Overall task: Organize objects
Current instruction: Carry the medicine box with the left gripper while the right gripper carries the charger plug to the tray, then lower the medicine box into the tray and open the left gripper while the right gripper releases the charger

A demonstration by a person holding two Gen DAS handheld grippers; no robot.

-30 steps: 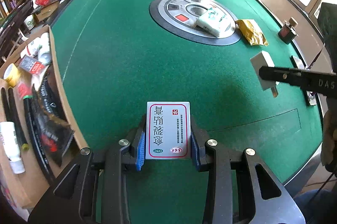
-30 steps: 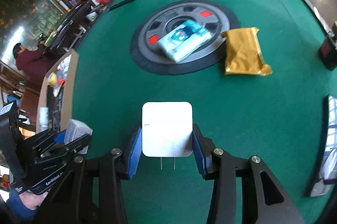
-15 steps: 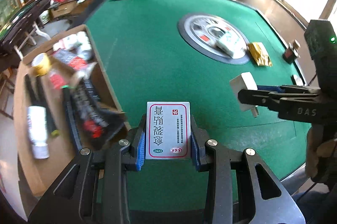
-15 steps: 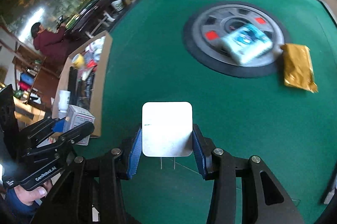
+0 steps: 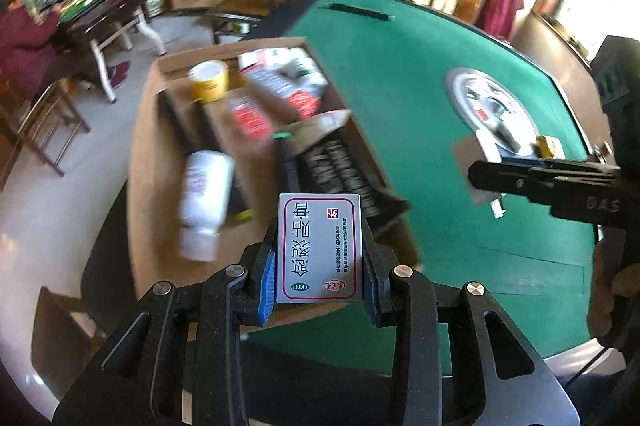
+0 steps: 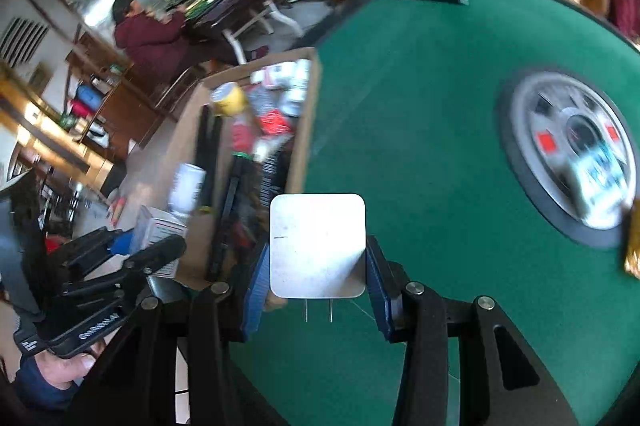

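Two grippers are both loaded: the left gripper (image 5: 320, 258) is clamped on a medicine box (image 5: 320, 248) with a red border, and the right gripper (image 6: 318, 266) is clamped on a white charger plug (image 6: 318, 246) whose two prongs point back toward the camera. Compared with a second ago, both views have swung away from the middle of the green table (image 5: 420, 73) and toward the cardboard box (image 5: 144, 153) at its left edge — this box was only at the border of the left view before, and now it fills the centre. The medicine box hangs over the near end of the cardboard box, above a white bottle (image 5: 204, 201) and dark packets. The plug is beside the box wall, not yet over it. I judge that both items are close to release — the left one first.
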